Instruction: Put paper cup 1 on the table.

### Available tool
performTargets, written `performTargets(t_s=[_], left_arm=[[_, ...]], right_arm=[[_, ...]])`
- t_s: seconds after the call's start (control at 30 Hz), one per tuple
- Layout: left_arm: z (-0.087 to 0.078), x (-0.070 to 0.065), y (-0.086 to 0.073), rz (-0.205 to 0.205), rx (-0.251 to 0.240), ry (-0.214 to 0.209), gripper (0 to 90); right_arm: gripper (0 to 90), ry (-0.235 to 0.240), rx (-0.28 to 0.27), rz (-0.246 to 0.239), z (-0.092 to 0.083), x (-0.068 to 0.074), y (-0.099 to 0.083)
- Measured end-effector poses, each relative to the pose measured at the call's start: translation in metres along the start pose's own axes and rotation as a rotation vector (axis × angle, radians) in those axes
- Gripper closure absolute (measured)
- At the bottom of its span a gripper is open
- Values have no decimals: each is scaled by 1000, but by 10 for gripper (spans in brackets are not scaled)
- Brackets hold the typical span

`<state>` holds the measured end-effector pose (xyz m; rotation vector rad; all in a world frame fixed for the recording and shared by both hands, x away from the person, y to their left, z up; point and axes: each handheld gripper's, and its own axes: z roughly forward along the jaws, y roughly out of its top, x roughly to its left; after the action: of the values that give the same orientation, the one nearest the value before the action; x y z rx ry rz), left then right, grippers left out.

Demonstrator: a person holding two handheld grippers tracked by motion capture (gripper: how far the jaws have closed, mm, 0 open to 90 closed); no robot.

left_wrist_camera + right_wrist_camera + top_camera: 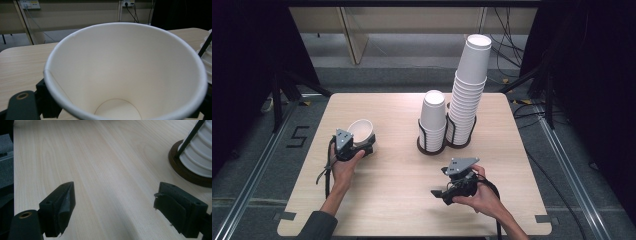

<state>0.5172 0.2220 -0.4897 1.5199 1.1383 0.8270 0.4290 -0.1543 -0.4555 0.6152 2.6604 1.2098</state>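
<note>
While the left gripper holds the cup by its base over the table's left side, jaws narrow, it should stay level and clear of the stacks. Its own view shows the cup's empty inside; the right gripper stands wide.

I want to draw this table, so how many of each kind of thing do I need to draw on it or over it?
Stacks of white paper cups: 2, a short stack and a tall stack
Dark cup holders: 1, the double holder under both stacks
Loose cups: 1, the single cup in the left gripper
Grippers: 2, counting the right gripper
Total: 6
</note>
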Motion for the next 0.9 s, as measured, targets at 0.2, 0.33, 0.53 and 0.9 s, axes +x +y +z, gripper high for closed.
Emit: performTargets(t_s=[0.2,0.33,0.53,0.9], left_arm=[[14,2,3,9,4,18,140],[23,1,3,40,18,32,139],[34,-1,0,57,31,34,134],[36,-2,-1,48,61,23,123]], right_arm=[[167,0,10,9,0,0,-2],[168,-2,13,2,1,-1,-2],[168,0,9,-2,2,-1,-3],[169,-1,18,-11,2,0,-4]])
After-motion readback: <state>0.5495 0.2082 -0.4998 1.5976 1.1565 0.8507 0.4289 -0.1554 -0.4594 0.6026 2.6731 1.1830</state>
